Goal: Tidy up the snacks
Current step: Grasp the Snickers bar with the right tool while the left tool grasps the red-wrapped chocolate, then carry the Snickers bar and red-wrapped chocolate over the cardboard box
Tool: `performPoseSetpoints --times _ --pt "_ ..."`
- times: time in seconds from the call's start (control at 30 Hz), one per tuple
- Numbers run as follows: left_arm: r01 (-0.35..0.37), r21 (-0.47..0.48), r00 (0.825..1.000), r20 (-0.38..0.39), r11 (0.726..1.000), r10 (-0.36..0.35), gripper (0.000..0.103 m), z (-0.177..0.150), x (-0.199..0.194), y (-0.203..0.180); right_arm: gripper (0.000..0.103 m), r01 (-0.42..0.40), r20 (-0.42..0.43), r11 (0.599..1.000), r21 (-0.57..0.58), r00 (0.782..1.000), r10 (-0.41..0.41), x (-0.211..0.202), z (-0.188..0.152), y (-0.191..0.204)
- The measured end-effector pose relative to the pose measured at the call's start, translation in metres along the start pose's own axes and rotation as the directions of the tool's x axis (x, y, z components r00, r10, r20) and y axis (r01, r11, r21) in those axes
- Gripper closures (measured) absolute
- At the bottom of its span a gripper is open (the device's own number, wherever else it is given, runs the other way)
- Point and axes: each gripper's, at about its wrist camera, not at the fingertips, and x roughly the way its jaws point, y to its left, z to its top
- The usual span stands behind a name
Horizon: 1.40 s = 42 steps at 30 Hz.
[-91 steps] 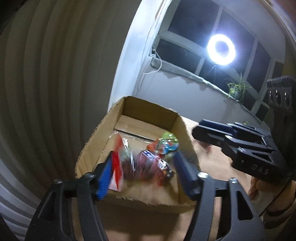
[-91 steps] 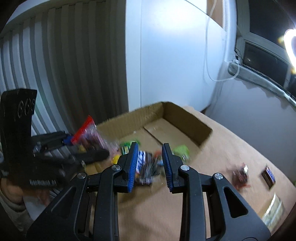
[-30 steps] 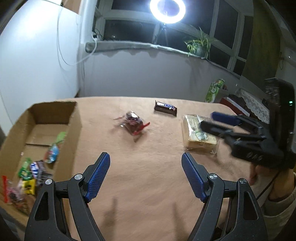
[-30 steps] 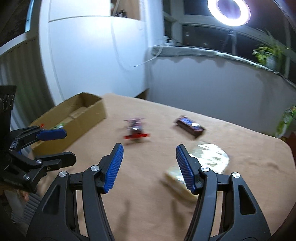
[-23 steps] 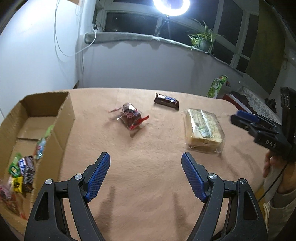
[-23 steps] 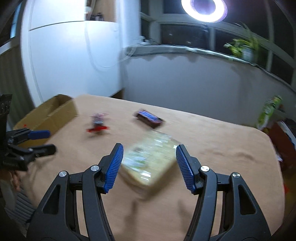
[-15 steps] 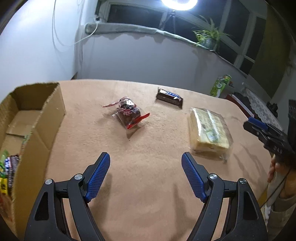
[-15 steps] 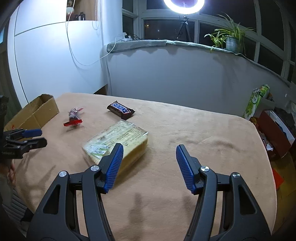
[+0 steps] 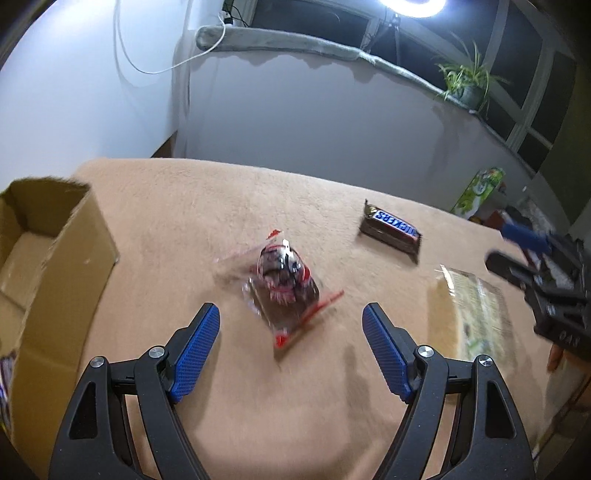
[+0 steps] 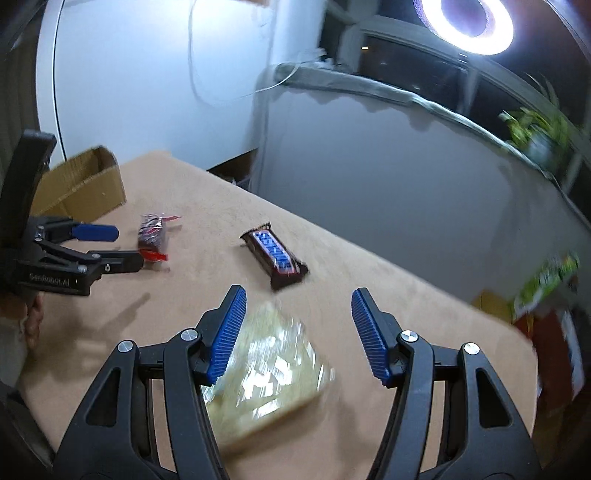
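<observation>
A small clear bag with red trim and a dark snack (image 9: 282,284) lies on the tan tablecloth just ahead of my left gripper (image 9: 291,321), which stands open above it with nothing between its blue pads. A brown Snickers bar (image 9: 391,230) (image 10: 275,254) lies farther back. A pale wrapped block of biscuits (image 10: 266,365) (image 9: 476,314) sits under my right gripper (image 10: 297,314), which is open, the block showing low between its fingers and beside the left pad. The cardboard box (image 9: 55,258) (image 10: 85,184) stands at the left edge with snacks inside.
The tan-covered table (image 9: 221,199) ends at a grey wall below a window sill with a plant (image 9: 465,83). A ring light (image 10: 467,22) glares above. A green carton (image 9: 478,190) and clutter stand off the table's right side. A person's hand (image 10: 22,325) holds the left gripper.
Both grippers have swung from the box toward the table's middle. The left one came down closer to the red-trimmed bag; the right one moved over the biscuit block. Neither jaw changed its opening.
</observation>
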Motion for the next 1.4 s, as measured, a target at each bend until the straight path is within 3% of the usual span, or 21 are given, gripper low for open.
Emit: performPoseSetpoints --times 0.17,0.23,0.4,0.47,0.53,0.6,0.73,0.77,0.83,0.87,1.17,1.4 --pt "-0.027 -0.014 0.999 -0.041 1.0 0.026 0.023 0.003 0.02 0.001 0.041 -0.084 -0.12 0.994 -0.071 0.99 0.075 0.058 0.031 -0.007" --pt "-0.039 -0.005 0.998 -0.045 0.999 0.039 0.023 0.003 0.022 0.0 0.041 -0.141 -0.168 0.986 -0.086 0.978 0.125 0.078 0.035 -0.007" --pt "-0.062 0.015 0.997 -0.052 0.998 0.063 0.023 0.003 0.024 0.0 0.041 -0.193 -0.222 0.975 -0.108 0.961 0.165 0.106 0.034 -0.001" --pt "-0.062 0.016 0.997 -0.05 0.998 0.063 0.024 0.003 0.025 -0.001 0.042 -0.213 -0.224 0.971 -0.106 0.957 0.185 0.108 0.034 0.001" --pt "-0.062 0.01 0.997 -0.048 0.998 0.062 0.028 0.005 0.027 -0.004 0.06 -0.222 -0.229 0.969 -0.107 0.954 0.193 0.11 0.032 0.003" --pt "-0.07 -0.001 0.997 -0.041 0.998 0.07 0.039 0.004 0.026 -0.003 0.069 -0.235 -0.24 0.965 -0.117 0.95 0.202 0.111 0.03 0.003" --pt "-0.061 -0.014 0.998 -0.03 0.998 0.06 0.045 0.002 0.025 -0.001 0.07 -0.244 -0.227 0.964 -0.11 0.95 0.214 0.11 0.027 0.001" --pt "-0.057 -0.022 0.998 -0.024 0.998 0.056 0.048 0.001 0.023 0.001 0.07 -0.243 -0.223 0.964 -0.111 0.951 0.214 0.109 0.027 0.002" --pt "-0.048 -0.047 0.999 -0.012 0.998 0.047 0.065 0.001 0.021 0.007 0.07 -0.244 -0.216 0.964 -0.108 0.952 0.216 0.108 0.026 0.001" --pt "-0.03 -0.068 1.0 -0.007 0.997 0.029 0.067 0.0 0.02 0.012 0.07 -0.245 -0.214 0.964 -0.106 0.952 0.218 0.108 0.026 0.001" --pt "0.073 -0.146 0.997 0.019 0.987 -0.071 0.069 -0.004 0.015 0.03 0.072 -0.262 -0.179 0.961 -0.09 0.953 0.244 0.093 0.025 -0.004" --pt "0.022 -0.058 0.998 0.061 0.998 -0.019 0.07 -0.006 -0.007 0.013 0.074 -0.26 -0.135 0.963 -0.066 0.959 0.249 0.072 0.028 -0.008"
